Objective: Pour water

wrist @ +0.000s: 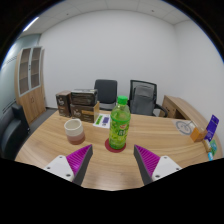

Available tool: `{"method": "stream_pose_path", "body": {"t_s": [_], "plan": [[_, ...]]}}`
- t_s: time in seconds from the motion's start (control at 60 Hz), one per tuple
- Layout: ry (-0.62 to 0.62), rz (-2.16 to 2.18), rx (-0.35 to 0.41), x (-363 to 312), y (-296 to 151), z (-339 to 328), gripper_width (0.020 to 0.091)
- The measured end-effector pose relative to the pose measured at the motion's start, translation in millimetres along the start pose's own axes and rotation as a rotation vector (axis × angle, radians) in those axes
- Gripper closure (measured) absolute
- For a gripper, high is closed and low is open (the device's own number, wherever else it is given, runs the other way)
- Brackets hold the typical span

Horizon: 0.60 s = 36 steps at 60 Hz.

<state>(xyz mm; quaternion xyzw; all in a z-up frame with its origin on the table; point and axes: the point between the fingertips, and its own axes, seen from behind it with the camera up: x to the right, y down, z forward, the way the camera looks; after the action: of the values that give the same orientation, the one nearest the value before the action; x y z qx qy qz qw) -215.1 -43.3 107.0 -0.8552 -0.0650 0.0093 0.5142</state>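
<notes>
A green bottle (120, 123) with a green cap stands upright on a red coaster (117, 146) on the wooden table (60, 150). A squat beige cup (74, 130) sits to its left, a short way off. My gripper (113, 163) is open, its two purple pads (78, 157) spread wide with nothing between them. The bottle is just ahead of the fingers, roughly centred on the gap and apart from both of them.
Brown boxes (79, 102) are stacked at the table's far left. Two office chairs (106, 93) stand behind the table. A small purple box and other bits (210, 128) lie at the right end. A wooden cabinet (30, 80) lines the left wall.
</notes>
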Motion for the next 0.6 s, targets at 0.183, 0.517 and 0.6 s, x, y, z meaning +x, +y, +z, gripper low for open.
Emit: {"method": "stream_pose_path", "body": {"t_s": [0.183,0.517,0.6], "plan": [[0.072,0.099,-0.021,-21,-17,-85,0.0256],[0.124,0.164,0.056,-31,-63,-142,0.0259],[0.126,0.17,0.071,-29,-68,-145,0.0271]]}}
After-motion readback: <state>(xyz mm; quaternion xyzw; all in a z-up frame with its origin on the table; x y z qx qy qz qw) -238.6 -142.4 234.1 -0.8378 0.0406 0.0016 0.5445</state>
